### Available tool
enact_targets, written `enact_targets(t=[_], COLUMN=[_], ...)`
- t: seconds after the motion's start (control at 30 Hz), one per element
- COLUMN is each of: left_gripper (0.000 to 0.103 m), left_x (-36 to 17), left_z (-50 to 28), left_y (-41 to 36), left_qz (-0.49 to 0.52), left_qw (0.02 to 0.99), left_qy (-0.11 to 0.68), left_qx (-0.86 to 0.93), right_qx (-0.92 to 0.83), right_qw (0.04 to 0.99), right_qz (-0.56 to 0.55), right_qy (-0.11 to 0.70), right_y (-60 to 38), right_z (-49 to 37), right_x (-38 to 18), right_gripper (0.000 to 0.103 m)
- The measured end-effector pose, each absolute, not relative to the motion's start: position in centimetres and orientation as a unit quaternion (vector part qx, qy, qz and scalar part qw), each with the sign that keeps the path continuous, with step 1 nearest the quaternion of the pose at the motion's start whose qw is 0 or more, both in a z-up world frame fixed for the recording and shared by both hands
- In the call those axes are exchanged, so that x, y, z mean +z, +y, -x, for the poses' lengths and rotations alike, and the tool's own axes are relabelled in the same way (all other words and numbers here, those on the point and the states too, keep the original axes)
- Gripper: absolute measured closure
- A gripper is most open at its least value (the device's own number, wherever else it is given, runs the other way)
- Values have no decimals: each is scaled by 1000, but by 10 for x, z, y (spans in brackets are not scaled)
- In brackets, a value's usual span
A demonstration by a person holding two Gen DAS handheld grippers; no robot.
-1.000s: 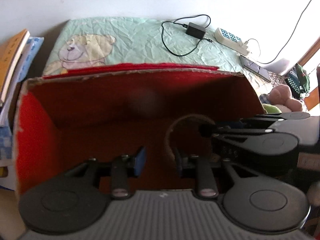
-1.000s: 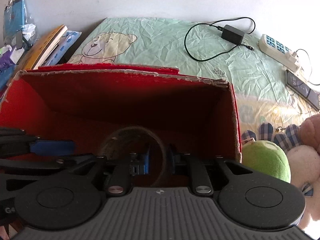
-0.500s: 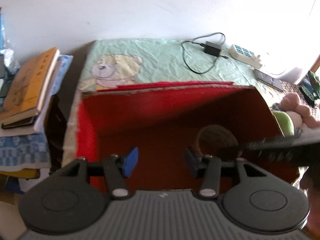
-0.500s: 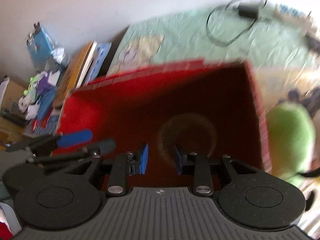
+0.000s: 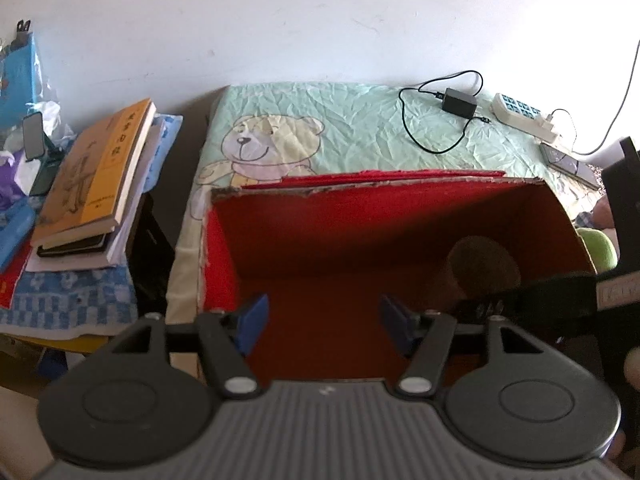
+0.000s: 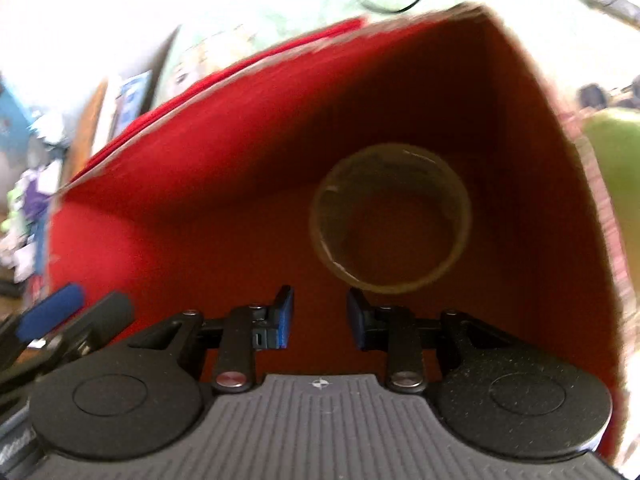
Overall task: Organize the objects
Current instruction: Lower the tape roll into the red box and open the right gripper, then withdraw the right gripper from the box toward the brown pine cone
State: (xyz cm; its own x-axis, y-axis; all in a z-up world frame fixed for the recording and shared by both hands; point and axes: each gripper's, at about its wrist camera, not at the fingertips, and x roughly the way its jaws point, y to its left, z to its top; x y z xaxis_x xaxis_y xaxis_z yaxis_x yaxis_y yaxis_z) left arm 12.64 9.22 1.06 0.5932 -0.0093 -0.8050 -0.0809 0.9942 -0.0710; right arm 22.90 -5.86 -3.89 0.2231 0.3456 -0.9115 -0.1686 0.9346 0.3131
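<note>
1. Left hand-held gripper (image 5: pixel 322 326) has just been opening; it gapes wide, nothing between its pads.
2. Right hand-held gripper (image 6: pixel 320 322) stands partly open, empty.
3. Just ahead, the tape roll (image 6: pixel 390 218) lies flat inside the red box (image 6: pixel 192 184).
4. Best withdraw straight up, clearing the walls.

red box (image 5: pixel 280 248), torn pale edge. brownish translucent tape roll (image 6: pixel 390 224) inside. mint-green crinkled cloth (image 5: pixel 360 120) with cream bear print. yellow-brown book (image 5: pixel 96 168). black adapter (image 5: pixel 458 102); white power strip (image 5: pixel 520 114), teal sockets. blue gripper pads (image 5: pixel 252 322).
</note>
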Motion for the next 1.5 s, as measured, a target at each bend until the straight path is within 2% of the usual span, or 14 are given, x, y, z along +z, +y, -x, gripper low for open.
enact_targets(t=[0.23,0.6,0.87,0.93,1.0,1.17,1.3,1.5], left_gripper=[35,32,31,30,27,18,17,14], left_x=[9,21,36,42,47,55,54,46], left_z=[-128,-118,-95,-84,-74,-44,-25,-2], left_y=[87,73,60,56,51,28,12,-13], left_qz=[41,19,6,2,2,-11,-4,3], left_qw=[891,896,898,899,899,899,893,882], left_qy=[452,443,436,430,426,416,422,435], left_qx=[27,28,65,84,100,137,156,179], right_qx=[135,166,178,192,209,242,261,292], right_qw=[789,857,884,886,885,890,888,866], right_qz=[-74,-18,-10,-11,-9,5,16,4], right_qy=[594,487,432,421,415,387,379,407], right_y=[-68,-78,-107,-109,-113,-130,-149,-179], right_z=[-236,-179,-140,-141,-133,-111,-99,-92], right_x=[-42,6,21,23,25,34,37,30], right_gripper=[72,71,70,67,55,55,55,55])
